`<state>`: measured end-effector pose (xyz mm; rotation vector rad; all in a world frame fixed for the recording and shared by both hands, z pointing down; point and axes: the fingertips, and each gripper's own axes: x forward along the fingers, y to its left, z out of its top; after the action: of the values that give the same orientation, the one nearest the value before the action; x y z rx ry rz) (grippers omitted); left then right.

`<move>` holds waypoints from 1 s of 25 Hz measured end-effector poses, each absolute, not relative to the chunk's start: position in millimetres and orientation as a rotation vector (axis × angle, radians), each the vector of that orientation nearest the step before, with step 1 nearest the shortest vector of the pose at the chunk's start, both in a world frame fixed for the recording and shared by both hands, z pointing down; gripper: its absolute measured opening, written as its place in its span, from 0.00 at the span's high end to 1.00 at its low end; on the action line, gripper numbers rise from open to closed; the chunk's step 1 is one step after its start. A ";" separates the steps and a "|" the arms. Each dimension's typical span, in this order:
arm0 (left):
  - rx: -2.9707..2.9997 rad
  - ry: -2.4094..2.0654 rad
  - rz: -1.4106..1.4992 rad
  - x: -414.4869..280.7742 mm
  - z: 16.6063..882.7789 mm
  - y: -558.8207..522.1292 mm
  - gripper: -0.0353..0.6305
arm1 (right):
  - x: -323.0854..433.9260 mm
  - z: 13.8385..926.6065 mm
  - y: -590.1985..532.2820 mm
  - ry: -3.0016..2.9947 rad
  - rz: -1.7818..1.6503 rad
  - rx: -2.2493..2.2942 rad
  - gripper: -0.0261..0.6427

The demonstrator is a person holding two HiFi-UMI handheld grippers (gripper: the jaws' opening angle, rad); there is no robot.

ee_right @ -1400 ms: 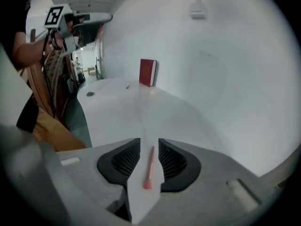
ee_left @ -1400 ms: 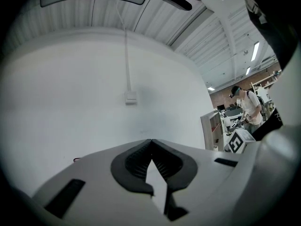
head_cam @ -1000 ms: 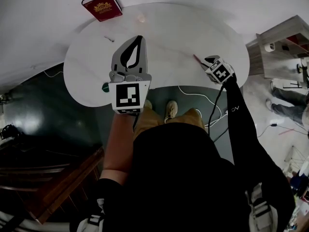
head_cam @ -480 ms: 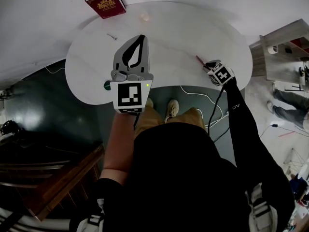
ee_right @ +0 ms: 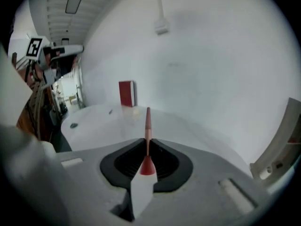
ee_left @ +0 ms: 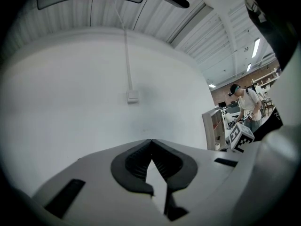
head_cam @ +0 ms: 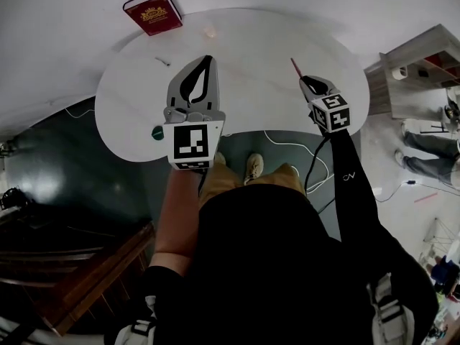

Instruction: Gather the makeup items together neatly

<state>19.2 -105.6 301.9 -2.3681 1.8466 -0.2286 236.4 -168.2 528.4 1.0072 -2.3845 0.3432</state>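
Head view: right gripper [head_cam: 302, 80], jaws just closing, is gripping red pencil [head_cam: 294, 66] above table [head_cam: 266, 45] right edge.
Left gripper [head_cam: 209, 58]: hovering closed, empty, over table middle.

No legible text anywhere. Book [head_cam: 152, 10]: gold crest on red cover, lettering too small to read. Left cube [head_cam: 192, 142], right cube [head_cam: 333, 113]: black-white square codes, no letters. Sleeve [head_cam: 356, 192]: small white logo, unreadable.

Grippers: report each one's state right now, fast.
Left gripper: shut, nothing between its jaws.
Right gripper: jaws have just been closing; shut on the red makeup pencil.
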 end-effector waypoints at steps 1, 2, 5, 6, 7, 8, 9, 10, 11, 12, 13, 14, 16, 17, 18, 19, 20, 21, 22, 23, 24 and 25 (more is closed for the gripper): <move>-2.369 1.842 -0.222 20.9 301.1 -105.3 0.94 | 231.8 509.0 -169.2 -2.433 0.340 1.065 0.89; -2.371 1.837 -0.217 22.6 300.5 -105.1 0.94 | 226.9 490.4 -168.7 -2.481 0.344 1.117 0.89; -2.380 1.822 -0.217 27.4 300.6 -105.7 0.94 | 214.6 441.9 -162.0 -2.595 0.356 1.254 0.89; -2.382 1.818 -0.216 28.6 300.7 -106.0 0.94 | 211.9 428.0 -159.4 -2.622 0.348 1.294 0.89; -2.384 1.815 -0.215 29.6 300.8 -106.4 0.94 | 209.6 415.6 -156.9 -2.644 0.334 1.327 0.89; -2.386 1.813 -0.216 30.3 301.6 -106.9 0.94 | 207.6 404.9 -154.5 -2.664 0.315 1.352 0.89; -2.387 1.813 -0.221 30.7 303.4 -107.6 0.94 | 206.3 395.9 -152.2 -2.682 0.295 1.374 0.89; -2.388 1.814 -0.231 30.8 306.2 -108.2 0.94 | 206.2 388.4 -150.2 -2.698 0.278 1.397 0.89; -2.390 1.818 -0.240 30.5 309.2 -108.8 0.94 | 207.2 382.2 -148.6 -2.712 0.266 1.423 0.89; -2.392 1.823 -0.243 29.9 311.3 -109.5 0.94 | 208.4 377.5 -147.7 -2.724 0.262 1.446 0.89; -2.394 1.828 -0.242 29.1 312.3 -110.2 0.94 | 208.8 374.7 -147.7 -2.734 0.267 1.459 0.89; -2.395 1.830 -0.241 28.2 312.5 -111.0 0.94 | 208.1 374.1 -148.1 -2.740 0.277 1.461 0.89; -2.393 1.830 -0.243 26.8 312.5 -111.8 0.94 | 205.6 377.0 -149.0 -2.736 0.294 1.454 0.89; -2.392 1.829 -0.243 26.2 312.6 -112.0 0.94 | 204.8 378.4 -149.3 -2.733 0.301 1.454 0.89; -2.392 1.829 -0.242 25.1 312.8 -112.1 0.94 | 204.0 379.4 -149.7 -2.731 0.305 1.456 0.89; -2.392 1.830 -0.242 23.3 313.1 -112.3 0.94 | 202.6 379.9 -150.2 -2.730 0.309 1.458 0.89; -2.391 1.833 -0.242 20.8 313.5 -112.3 0.94 | 200.5 380.4 -150.8 -2.730 0.312 1.458 0.89; -2.389 1.837 -0.243 17.6 313.9 -112.2 0.94 | 197.5 380.7 -151.1 -2.729 0.313 1.456 0.89; -2.386 1.841 -0.244 13.9 314.4 -112.0 0.94 | 193.9 381.1 -151.4 -2.729 0.313 1.452 0.89; -2.384 1.848 -0.244 9.5 315.2 -112.1 0.94 | 189.4 381.5 -151.8 -2.729 0.312 1.446 0.89; -2.383 1.854 -0.244 4.6 316.2 -112.6 0.94 | 184.2 381.8 -152.6 -2.729 0.311 1.440 0.89; -2.384 1.861 -0.244 -0.8 317.4 -113.3 0.94 | 178.2 381.9 -153.5 -2.729 0.311 1.433 0.89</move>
<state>-0.8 -113.3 317.4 -2.3838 1.8608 -0.2435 178.2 -153.5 381.9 1.4328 -2.7294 0.3110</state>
